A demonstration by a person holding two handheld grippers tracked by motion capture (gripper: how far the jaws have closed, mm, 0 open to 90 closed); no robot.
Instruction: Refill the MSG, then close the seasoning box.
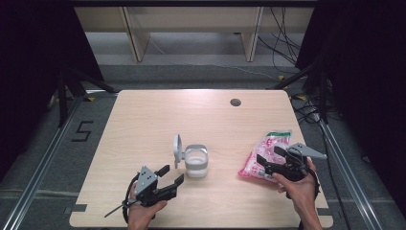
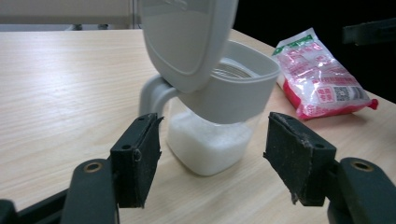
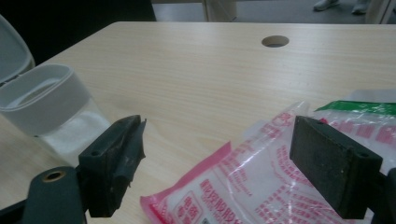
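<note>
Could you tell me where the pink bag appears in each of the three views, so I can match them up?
High view: the pink bag lies right of centre on the table, beside the right gripper.
Left gripper view: upper right, beyond the container.
Right gripper view: bottom right, under and between the open fingers.
Shared landmark: the open-lidded container of white powder, left of the bag.

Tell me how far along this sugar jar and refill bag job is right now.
Done: the jar stands with its lid flipped open, and white grains fill its bottom. In hand: nothing; the left gripper waits open beside the jar, and the right gripper hovers with open jaws over the pink bag, which lies flat on the table. Left, probably: lifting the bag, pouring, closing the lid.
</note>
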